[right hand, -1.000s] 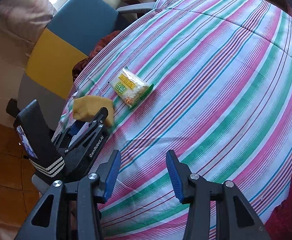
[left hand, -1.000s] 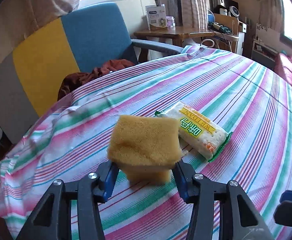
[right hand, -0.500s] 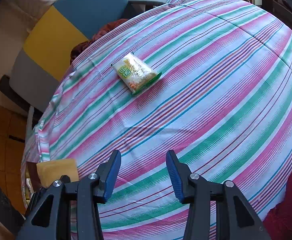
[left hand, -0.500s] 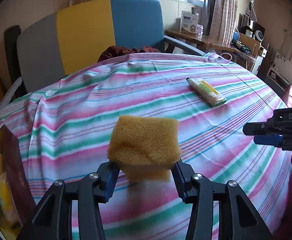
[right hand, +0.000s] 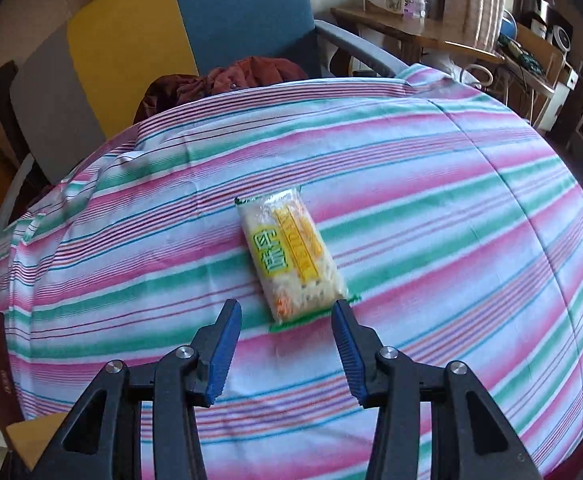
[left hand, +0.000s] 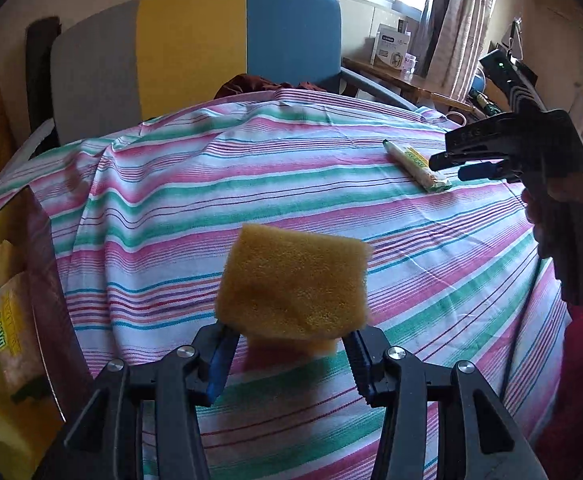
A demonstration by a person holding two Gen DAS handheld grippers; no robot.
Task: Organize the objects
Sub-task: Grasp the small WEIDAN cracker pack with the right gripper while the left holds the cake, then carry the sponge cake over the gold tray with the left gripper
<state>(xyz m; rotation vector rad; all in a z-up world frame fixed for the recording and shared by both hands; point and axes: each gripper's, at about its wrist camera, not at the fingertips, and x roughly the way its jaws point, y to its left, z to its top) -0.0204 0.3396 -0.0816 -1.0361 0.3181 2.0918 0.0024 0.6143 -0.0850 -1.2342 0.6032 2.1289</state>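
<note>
My left gripper [left hand: 287,350] is shut on a yellow sponge [left hand: 293,286] and holds it above the striped tablecloth [left hand: 251,184]. A snack packet [right hand: 291,252] in clear wrap with yellow and green print lies on the cloth. My right gripper [right hand: 287,330] is open, its fingertips just short of the packet's near end. In the left wrist view the right gripper [left hand: 475,164] hovers right beside the same packet [left hand: 417,164].
A cardboard box [left hand: 15,300] holding other packets stands at the table's left edge. A grey, yellow and blue chair [left hand: 195,52] with a brown cloth [right hand: 227,80] on its seat stands behind the table. A wooden side table [right hand: 411,36] is at the back right.
The left gripper has swung left with the sponge, away from the packet toward the box. The right gripper has moved in close to the packet and stays open.
</note>
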